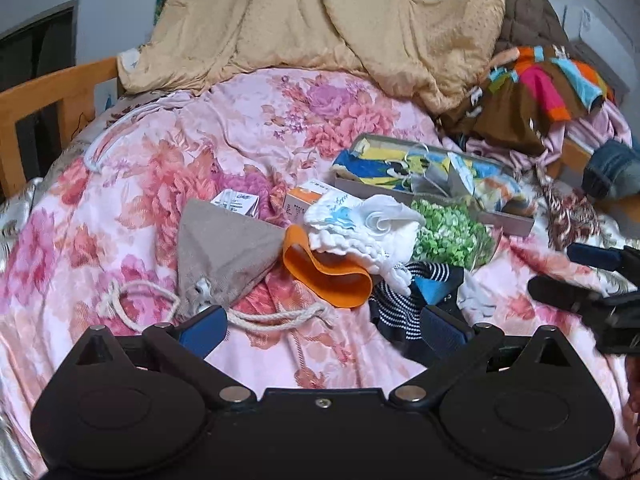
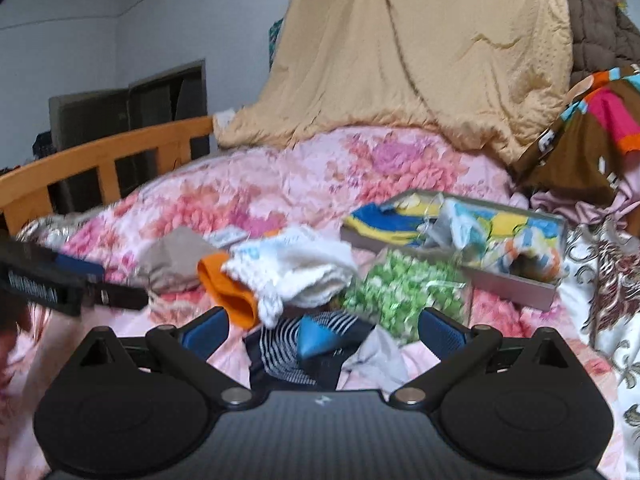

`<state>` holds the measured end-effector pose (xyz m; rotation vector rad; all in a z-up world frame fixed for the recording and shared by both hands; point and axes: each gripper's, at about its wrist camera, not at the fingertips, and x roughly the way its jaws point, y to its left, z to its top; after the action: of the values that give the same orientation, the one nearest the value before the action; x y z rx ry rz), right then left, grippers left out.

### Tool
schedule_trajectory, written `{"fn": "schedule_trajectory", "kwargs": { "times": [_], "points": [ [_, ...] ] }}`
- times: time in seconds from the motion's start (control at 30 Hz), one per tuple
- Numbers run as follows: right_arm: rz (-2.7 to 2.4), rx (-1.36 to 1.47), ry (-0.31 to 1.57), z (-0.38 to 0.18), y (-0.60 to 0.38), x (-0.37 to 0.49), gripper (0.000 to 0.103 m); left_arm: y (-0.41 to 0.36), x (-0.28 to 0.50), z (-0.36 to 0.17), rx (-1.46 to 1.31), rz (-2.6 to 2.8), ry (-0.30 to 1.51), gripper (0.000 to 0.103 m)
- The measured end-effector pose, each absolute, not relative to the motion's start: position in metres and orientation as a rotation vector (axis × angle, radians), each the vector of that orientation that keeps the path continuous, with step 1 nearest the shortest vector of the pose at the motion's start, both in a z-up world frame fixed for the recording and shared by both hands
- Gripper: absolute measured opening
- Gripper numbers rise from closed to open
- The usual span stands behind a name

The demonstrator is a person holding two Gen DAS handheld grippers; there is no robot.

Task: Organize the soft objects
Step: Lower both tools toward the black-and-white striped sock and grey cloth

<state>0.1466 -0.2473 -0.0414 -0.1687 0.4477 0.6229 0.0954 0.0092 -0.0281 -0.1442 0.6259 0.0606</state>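
- The left gripper (image 1: 322, 330) hovered over the floral bedspread (image 1: 248, 128), its fingers spread wide and holding nothing.
- The right gripper (image 2: 322, 330) was likewise spread and empty, with the striped navy cloth (image 2: 288, 344) lying between its blue pads.
- The soft things sat in a heap mid-bed: a white cloth (image 1: 360, 224) resting on an orange band (image 1: 326, 272), green-patterned fabric (image 1: 452, 232) just beside them.
- Only the left view showed the grey drawstring pouch (image 1: 224, 252) whole, its rope cord (image 1: 276, 318) trailing toward the camera; in the right view the pouch was a blurred lump.
- A shallow tray (image 1: 516, 222) holding bright cloth lay behind the heap.
- Each view caught the other gripper at its edge.
- The right view alone showed a dark cabinet (image 2: 128, 116) behind the wooden bed rail (image 2: 108, 148).
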Motion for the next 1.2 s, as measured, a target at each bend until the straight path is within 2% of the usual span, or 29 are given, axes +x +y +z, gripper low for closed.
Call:
{"fn": "schedule_trajectory", "kwargs": {
  "times": [0.37, 0.5, 0.87, 0.97, 1.13, 1.2],
  "points": [
    [0.648, -0.171, 0.464, -0.044, -0.247, 0.154, 0.103, -0.005, 0.130, 0.019, -0.070, 0.030, 0.869, 0.102],
    [0.695, -0.215, 0.544, -0.047, -0.246, 0.167, 0.103, -0.023, 0.151, 0.010, -0.019, -0.008, 0.889, 0.102],
    [0.631, -0.361, 0.563, -0.072, -0.260, 0.194, 0.101, -0.045, 0.202, -0.033, -0.154, -0.019, 0.997, 0.102],
    [0.590, -0.365, 0.523, -0.077, -0.267, 0.201, 0.098, -0.049, 0.215, -0.040, -0.194, -0.048, 1.002, 0.102],
    [0.602, -0.366, 0.525, -0.090, -0.262, 0.217, 0.079, -0.057, 0.229, -0.058, -0.222, -0.138, 1.040, 0.102],
    [0.609, -0.382, 0.544, -0.098, -0.258, 0.222, 0.077, -0.058, 0.234, -0.067, -0.210, -0.170, 1.065, 0.101]
  ]
}}
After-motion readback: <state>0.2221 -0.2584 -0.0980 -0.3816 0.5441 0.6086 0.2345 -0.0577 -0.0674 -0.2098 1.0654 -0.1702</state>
